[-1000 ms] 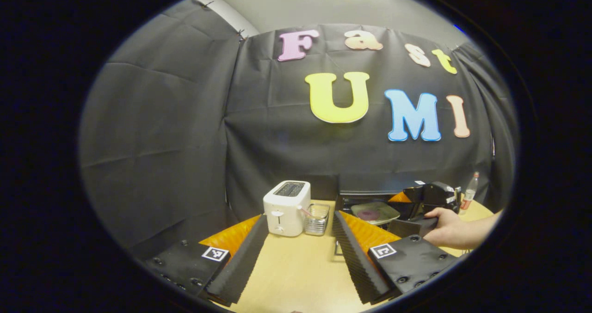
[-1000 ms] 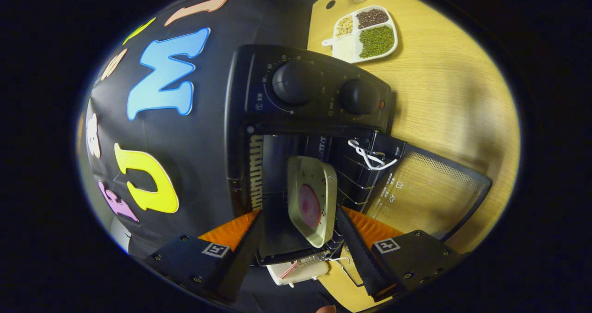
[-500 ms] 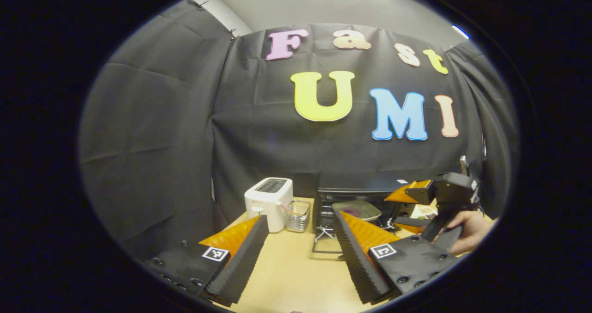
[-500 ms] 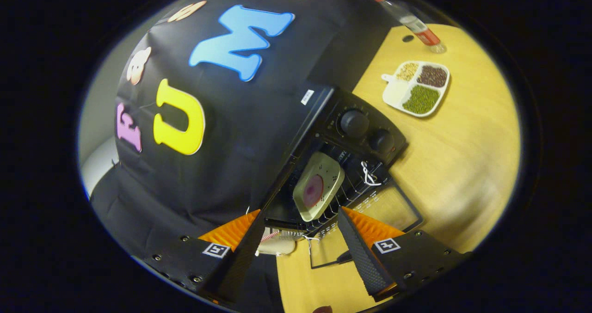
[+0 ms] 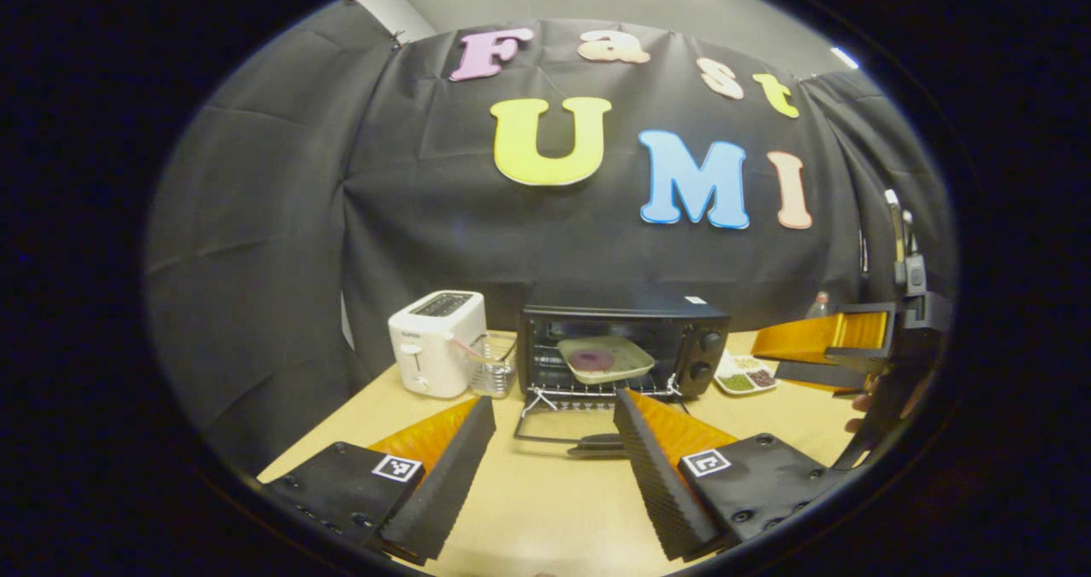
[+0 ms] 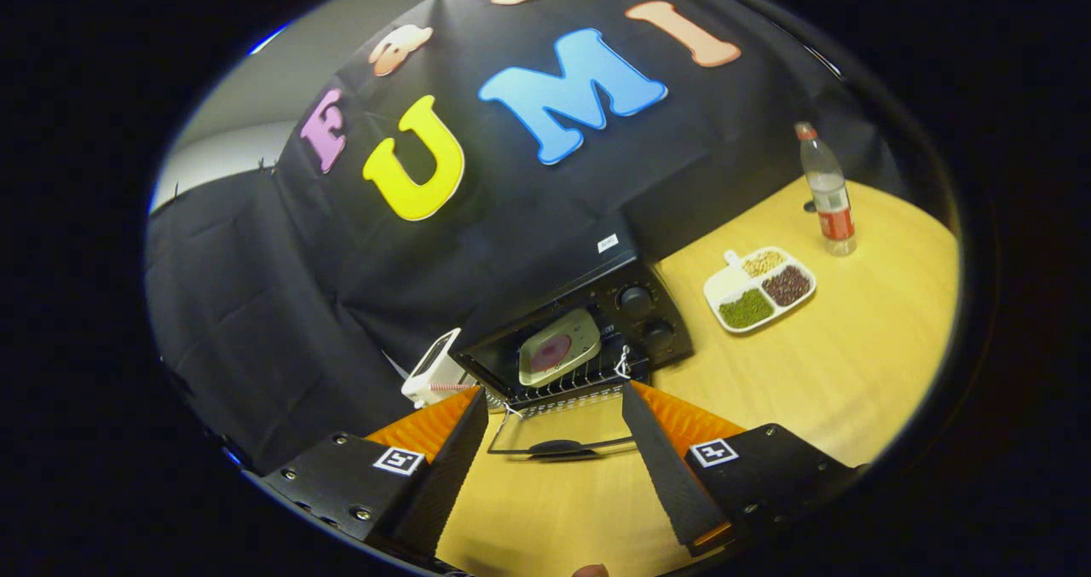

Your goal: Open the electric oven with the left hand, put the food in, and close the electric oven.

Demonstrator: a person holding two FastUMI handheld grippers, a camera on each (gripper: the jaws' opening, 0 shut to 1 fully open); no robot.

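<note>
A black electric oven [image 5: 703,328] [image 6: 597,263] stands at the back of the wooden table with its glass door [image 5: 558,428] [image 6: 558,428] folded down flat. On the wire rack inside rests a pale square plate with a purple round of food [image 5: 605,359] [image 6: 558,349]. My left gripper [image 5: 554,466] is open, held back from the door with nothing between its fingers. My right gripper [image 6: 554,462] is open and empty too, pulled back from the oven. It also shows far right in the left gripper view [image 5: 839,355], with a hand [image 5: 861,406] on it.
A white toaster [image 5: 436,342] [image 6: 430,368] and a small clear container [image 5: 496,364] stand left of the oven. A white divided dish of beans [image 5: 743,377] [image 6: 757,287] lies to its right, and a plastic bottle [image 6: 825,187] stands farther back right.
Both grippers have drawn back from the oven. The right one released the plate, which stays on the rack, and swung up and away. The left view turned right, bringing the oven to centre.
</note>
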